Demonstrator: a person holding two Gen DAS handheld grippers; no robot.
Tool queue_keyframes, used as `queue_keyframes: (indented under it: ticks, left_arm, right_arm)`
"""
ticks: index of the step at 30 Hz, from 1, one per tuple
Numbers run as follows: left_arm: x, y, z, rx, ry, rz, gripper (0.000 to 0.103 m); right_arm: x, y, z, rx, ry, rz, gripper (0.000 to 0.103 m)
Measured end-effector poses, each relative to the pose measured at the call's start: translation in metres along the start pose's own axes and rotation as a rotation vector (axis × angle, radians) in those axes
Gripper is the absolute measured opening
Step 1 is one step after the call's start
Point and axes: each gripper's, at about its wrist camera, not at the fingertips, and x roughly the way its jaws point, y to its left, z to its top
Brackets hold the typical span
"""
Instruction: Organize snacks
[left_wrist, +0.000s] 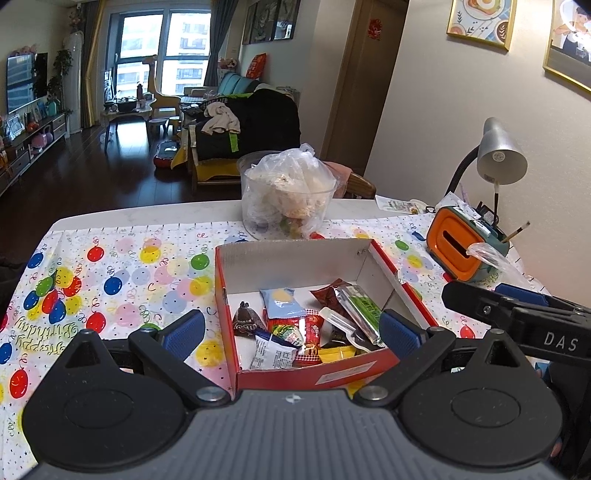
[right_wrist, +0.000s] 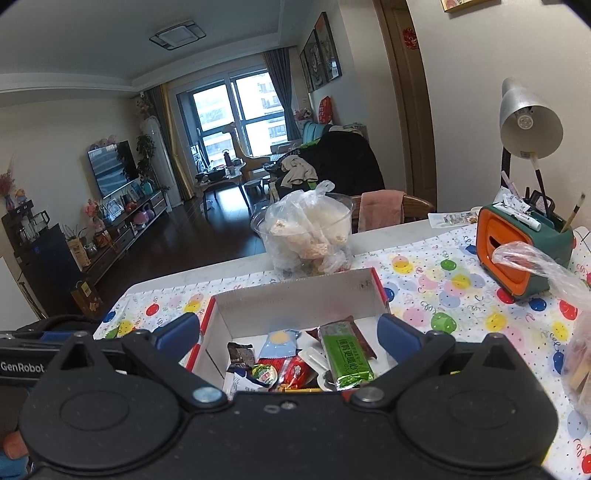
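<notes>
Left wrist view
- Left hand-held gripper (left_wrist: 291, 328): its blue pads stand wide apart with nothing between them, hovering over the near end of the box, probably having nothing to carry at this moment.
- Box (left_wrist: 295, 258): a red cardboard box, open at the top, sits on the surface at the view's centre, so snacks can be dropped in from above.
- Snacks (left_wrist: 303, 328): small wrapped packets lie heaped in the near half of the box; the far half is bare, leaving room for more.
- Green bar (left_wrist: 364, 308): lies slanted on the pile at 3 o'clock of it.
- Bag (left_wrist: 290, 192): a clear plastic bag of pale food sits in a clear tub at 12 o'clock of the box, just beyond its far wall.
- Right hand-held gripper (left_wrist: 517, 312): enters from 3 o'clock, beside the box; whether its pads are apart cannot be told here.

Right wrist view
- Right hand-held gripper (right_wrist: 288, 334): pads spread apart, empty, aimed over the same box (right_wrist: 295, 295).
- Organizer (right_wrist: 517, 254): an orange and green pen holder at 2 o'clock, well clear of the box.
- Second bag (right_wrist: 535, 266): loose clear plastic at 3 o'clock, possibly the source of further snacks.
</notes>
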Motion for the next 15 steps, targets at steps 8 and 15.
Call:
queue_keyframes:
  ticks: [8, 15]
  left_arm:
    - [0.0026, -0.0029, 0.0000, 0.000, 0.011, 0.006, 0.101]
    - [0.0024, -0.0045, -0.0011, 0.003, 0.017, 0.009, 0.101]
  right_arm:
    - [0.0022, -0.0046, -0.0013, 0.010, 0.007, 0.009, 0.103]
    - [0.0028, -0.0060, -0.0043, 0.019, 0.021, 0.013, 0.103]
